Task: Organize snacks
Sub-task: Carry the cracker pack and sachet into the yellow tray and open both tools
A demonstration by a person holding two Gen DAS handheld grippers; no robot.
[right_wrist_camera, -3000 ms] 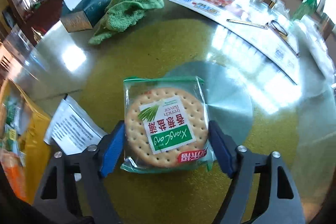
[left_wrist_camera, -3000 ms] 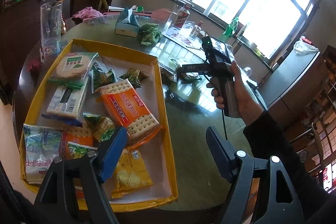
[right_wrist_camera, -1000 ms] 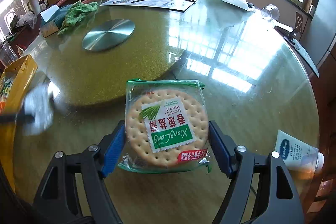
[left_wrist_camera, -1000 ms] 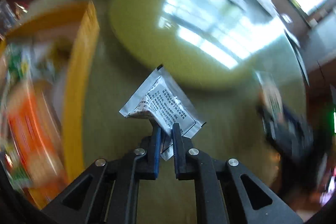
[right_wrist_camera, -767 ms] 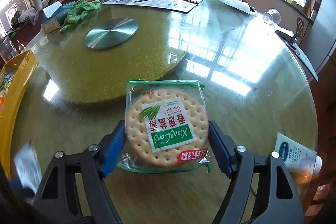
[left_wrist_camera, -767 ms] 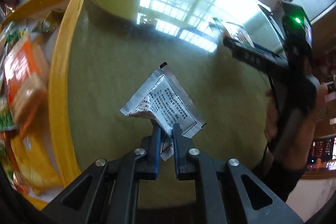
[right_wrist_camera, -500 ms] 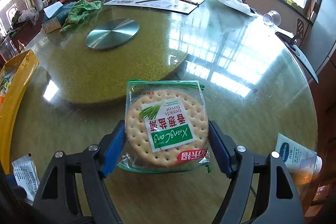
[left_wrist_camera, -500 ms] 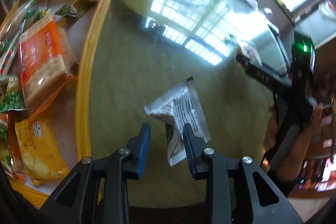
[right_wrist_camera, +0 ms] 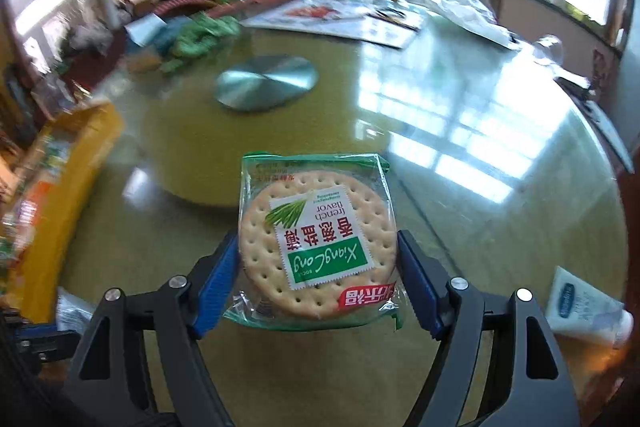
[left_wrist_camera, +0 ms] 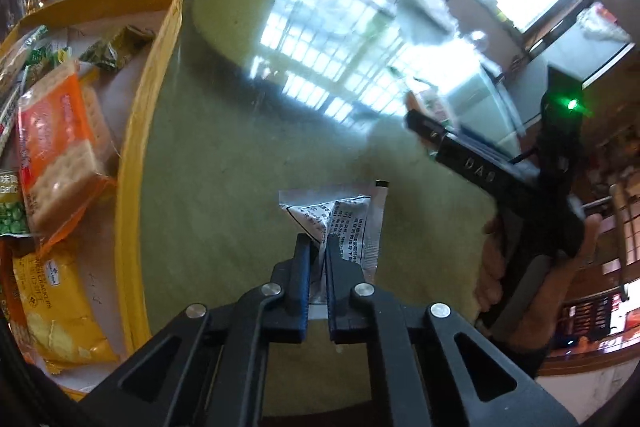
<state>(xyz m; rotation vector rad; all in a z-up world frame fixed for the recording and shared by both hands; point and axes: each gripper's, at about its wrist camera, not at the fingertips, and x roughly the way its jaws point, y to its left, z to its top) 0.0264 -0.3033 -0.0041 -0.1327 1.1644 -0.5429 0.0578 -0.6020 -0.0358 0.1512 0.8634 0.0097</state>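
Meanwhile, the left gripper has just closed its jaws, which now pinch a crumpled silver sachet printed with black text, its upper part sticking out above the glass-topped counter just beside the yellow tray of snack packs. The right gripper has its jaws set wide and clamped on the sides of a round cracker pack, a clear wrapper with green trim and a green, white and red label, held above the counter.
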